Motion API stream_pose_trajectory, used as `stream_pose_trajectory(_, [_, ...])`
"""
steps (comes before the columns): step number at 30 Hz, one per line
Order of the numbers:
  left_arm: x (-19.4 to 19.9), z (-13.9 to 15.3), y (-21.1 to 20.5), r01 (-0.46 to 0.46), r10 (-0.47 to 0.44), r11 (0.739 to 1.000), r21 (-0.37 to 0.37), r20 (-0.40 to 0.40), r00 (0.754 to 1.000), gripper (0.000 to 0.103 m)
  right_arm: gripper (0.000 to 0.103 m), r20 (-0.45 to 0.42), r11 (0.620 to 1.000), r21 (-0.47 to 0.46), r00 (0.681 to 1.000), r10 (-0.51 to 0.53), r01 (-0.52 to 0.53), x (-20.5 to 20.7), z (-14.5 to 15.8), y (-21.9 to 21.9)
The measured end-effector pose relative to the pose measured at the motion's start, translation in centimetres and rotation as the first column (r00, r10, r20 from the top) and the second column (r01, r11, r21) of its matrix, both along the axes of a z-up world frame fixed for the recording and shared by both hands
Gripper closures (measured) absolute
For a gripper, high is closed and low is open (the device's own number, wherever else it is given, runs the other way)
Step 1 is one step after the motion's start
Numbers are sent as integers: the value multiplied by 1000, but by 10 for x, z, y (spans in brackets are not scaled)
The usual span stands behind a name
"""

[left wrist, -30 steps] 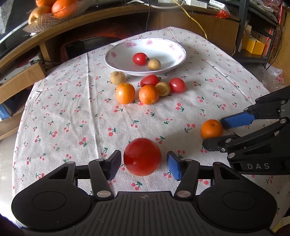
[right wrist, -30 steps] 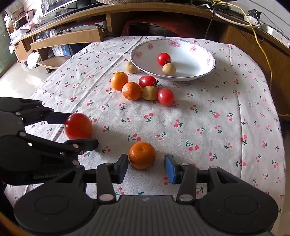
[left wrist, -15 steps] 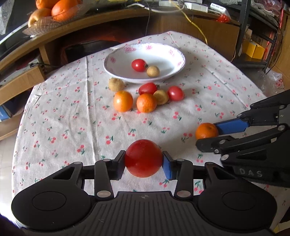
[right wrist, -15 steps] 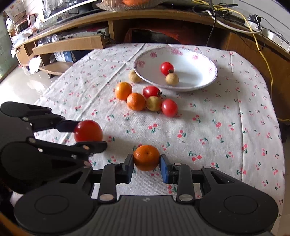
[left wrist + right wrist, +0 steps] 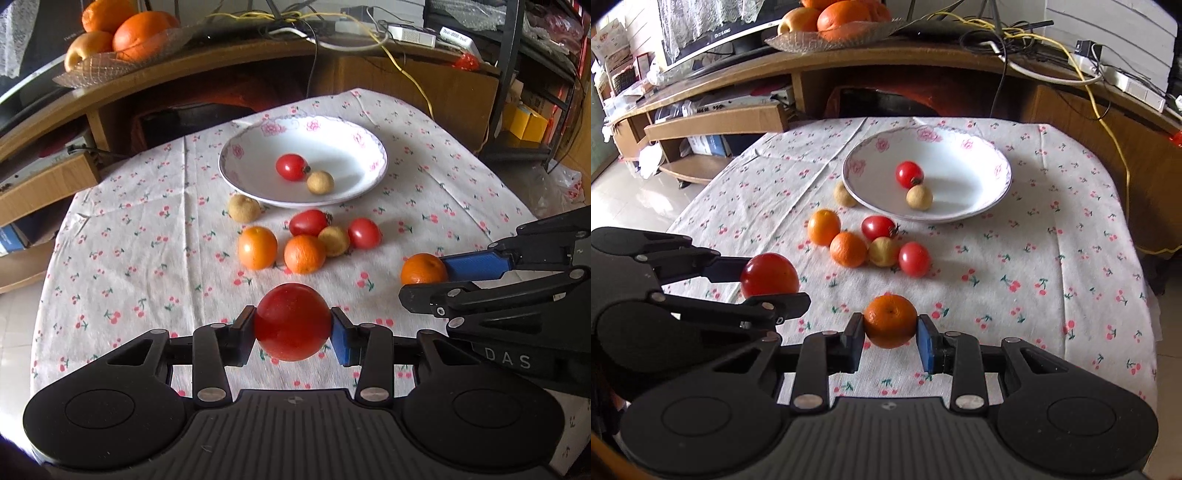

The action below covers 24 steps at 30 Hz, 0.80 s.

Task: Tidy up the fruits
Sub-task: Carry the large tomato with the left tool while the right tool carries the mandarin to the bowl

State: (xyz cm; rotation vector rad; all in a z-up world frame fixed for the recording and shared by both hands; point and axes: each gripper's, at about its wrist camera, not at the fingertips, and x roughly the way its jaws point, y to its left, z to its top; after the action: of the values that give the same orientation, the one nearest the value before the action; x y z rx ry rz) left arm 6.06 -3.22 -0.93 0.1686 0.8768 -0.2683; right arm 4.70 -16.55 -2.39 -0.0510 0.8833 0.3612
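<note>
Left gripper [image 5: 293,326]: pinching the large tomato [image 5: 291,321] between both pads, fruit carried clear of the cloth as far as can be judged.
Right gripper [image 5: 889,332]: pinching a small orange [image 5: 889,320], pads bearing on its two sides.
Gripper relation: side by side, near each other, left one to the left of the right one; neither overlaps the other's load.
Bowl [image 5: 373,177]: straight ahead of both grippers, well beyond the fingertips; holds one small tomato [image 5: 291,167] touching a longan [image 5: 320,182].
Loose fruit cluster [image 5: 306,240]: on the tablecloth [image 5: 129,240], between the grippers and the bowl; a further longan [image 5: 243,208] lies just beside the near rim.
Deciding relation: bowl lies dead ahead and beyond the cluster, so each load must pass over the cluster.
Nearer gripper: cannot tell; both appear about equally far.
Long axis: none of note; both held fruits are round.
Judged risk: both loads reaching the bowl together may collide.
</note>
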Motion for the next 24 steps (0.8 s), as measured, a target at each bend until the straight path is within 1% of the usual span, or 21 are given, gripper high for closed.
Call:
stream_pose_trajectory(7, [9, 8, -3, -11, 11, 1000, -2, 22, 1000, 53, 71, 23, 1000, 12, 999, -26, 26, 8, 7, -3])
stream_pose_trajectory(24, [22, 17, -10, -13, 13, 1000, 2, 51, 999, 54, 71, 45, 997, 32, 997, -65, 64, 20, 15, -11])
